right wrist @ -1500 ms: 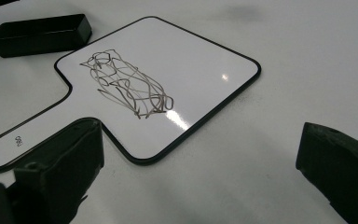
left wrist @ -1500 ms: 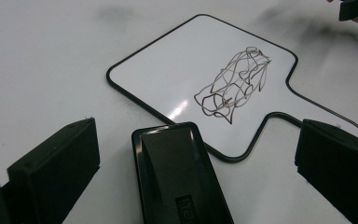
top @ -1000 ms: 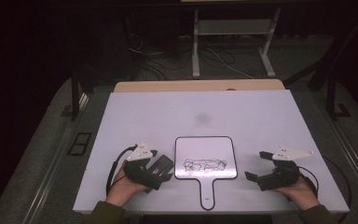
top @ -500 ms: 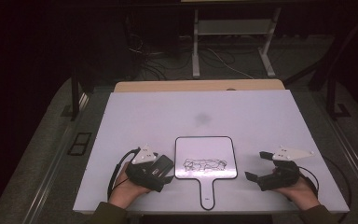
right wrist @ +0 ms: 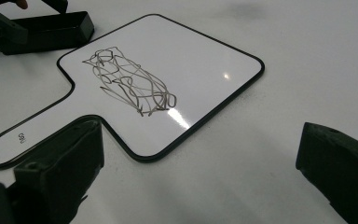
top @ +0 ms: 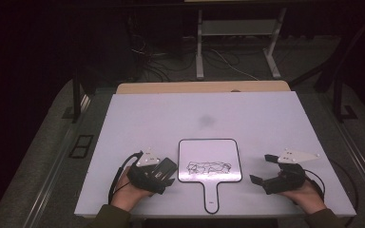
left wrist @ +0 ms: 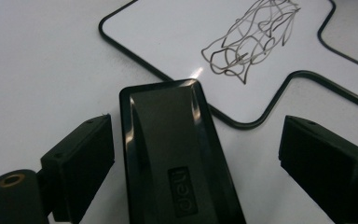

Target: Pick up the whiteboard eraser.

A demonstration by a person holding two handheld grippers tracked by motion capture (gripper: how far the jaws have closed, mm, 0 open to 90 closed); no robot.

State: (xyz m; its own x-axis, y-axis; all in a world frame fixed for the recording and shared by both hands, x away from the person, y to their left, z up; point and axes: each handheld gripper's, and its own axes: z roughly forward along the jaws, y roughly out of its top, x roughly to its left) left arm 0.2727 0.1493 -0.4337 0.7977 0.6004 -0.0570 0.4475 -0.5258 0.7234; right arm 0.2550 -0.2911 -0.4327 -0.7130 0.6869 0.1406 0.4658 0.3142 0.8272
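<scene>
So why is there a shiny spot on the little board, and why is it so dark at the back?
In the left gripper view, a small white glare sits on the whiteboard paddle beside the scribble; the right gripper view shows a similar glint, and its near jaws look soft and blurred. In the high view, light falls on the white table while the floor behind stays dim.
</scene>
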